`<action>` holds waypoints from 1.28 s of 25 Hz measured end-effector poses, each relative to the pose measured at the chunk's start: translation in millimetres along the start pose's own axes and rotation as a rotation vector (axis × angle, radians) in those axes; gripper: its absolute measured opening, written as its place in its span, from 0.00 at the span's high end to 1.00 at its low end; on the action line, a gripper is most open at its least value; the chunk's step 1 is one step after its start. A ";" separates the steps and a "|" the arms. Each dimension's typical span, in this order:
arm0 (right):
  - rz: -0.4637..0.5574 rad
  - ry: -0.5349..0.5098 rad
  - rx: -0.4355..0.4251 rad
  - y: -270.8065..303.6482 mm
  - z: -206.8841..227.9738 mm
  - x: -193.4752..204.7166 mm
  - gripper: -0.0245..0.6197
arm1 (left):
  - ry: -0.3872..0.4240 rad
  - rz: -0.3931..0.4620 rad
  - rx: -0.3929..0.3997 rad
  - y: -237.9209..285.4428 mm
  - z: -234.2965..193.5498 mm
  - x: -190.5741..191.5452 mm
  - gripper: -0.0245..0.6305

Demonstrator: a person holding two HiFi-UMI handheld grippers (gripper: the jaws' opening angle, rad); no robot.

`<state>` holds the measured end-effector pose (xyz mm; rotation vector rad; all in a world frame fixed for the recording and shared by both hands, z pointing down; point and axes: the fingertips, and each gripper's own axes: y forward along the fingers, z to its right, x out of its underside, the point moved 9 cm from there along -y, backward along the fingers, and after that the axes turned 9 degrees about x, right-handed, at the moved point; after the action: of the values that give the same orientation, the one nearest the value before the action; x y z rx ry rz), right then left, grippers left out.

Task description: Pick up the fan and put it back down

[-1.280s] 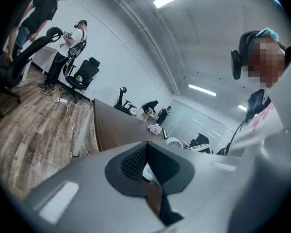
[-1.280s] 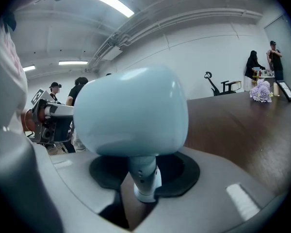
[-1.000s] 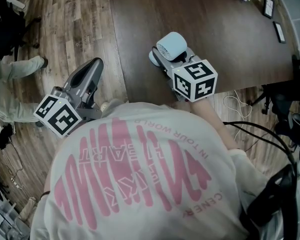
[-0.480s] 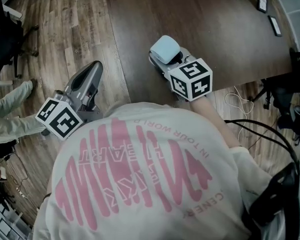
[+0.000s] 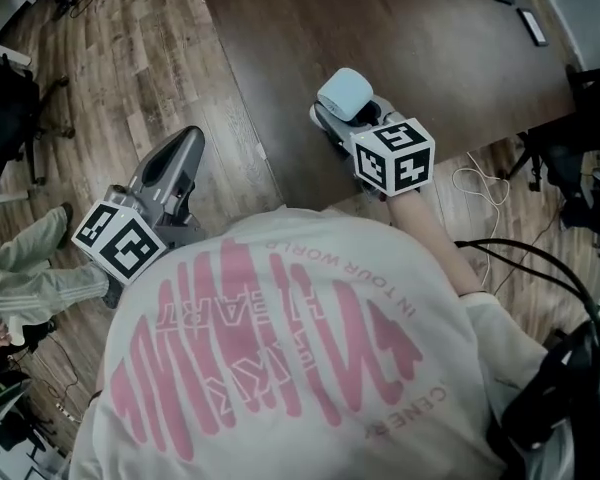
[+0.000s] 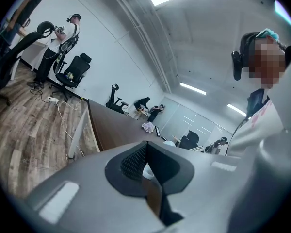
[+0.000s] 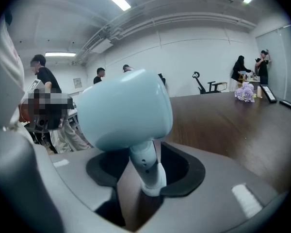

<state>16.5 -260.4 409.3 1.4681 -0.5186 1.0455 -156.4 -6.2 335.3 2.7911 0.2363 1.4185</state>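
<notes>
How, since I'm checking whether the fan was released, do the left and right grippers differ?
The left gripper's jaws are together with nothing between them. The right gripper's stand apart, having just been opening, around the fan's stem without clamping it. The left gripper is over the floor, the right gripper over the table. Both are grey and carry a marker cube.

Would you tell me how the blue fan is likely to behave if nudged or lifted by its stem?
Probably top-heavy: the fan carries a bulky head on a thin stem, so it may tip when nudged. Its smooth plastic looks rigid, perhaps slippery. The right gripper, whose jaws have just been opening, stands around the stem.
</notes>
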 end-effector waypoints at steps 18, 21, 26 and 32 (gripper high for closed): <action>0.178 0.498 0.225 -96.5 -24.5 31.4 0.71 | -0.037 -0.133 0.206 -10.1 -21.9 -10.9 0.94; 0.225 0.495 0.297 -117.8 -35.5 39.6 0.86 | -0.030 -0.171 0.264 -5.2 -18.4 -7.6 0.94; 0.236 0.503 0.390 -140.0 -58.6 60.5 0.95 | -0.024 -0.219 0.323 -11.6 -12.8 2.4 0.94; 0.229 0.539 0.417 -153.8 -89.1 75.2 0.95 | -0.043 -0.283 0.360 -30.0 -12.2 22.2 0.94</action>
<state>151.9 -126.4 378.5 1.4153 -0.0789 1.7406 -157.3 25.6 358.3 2.8893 0.9311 1.3616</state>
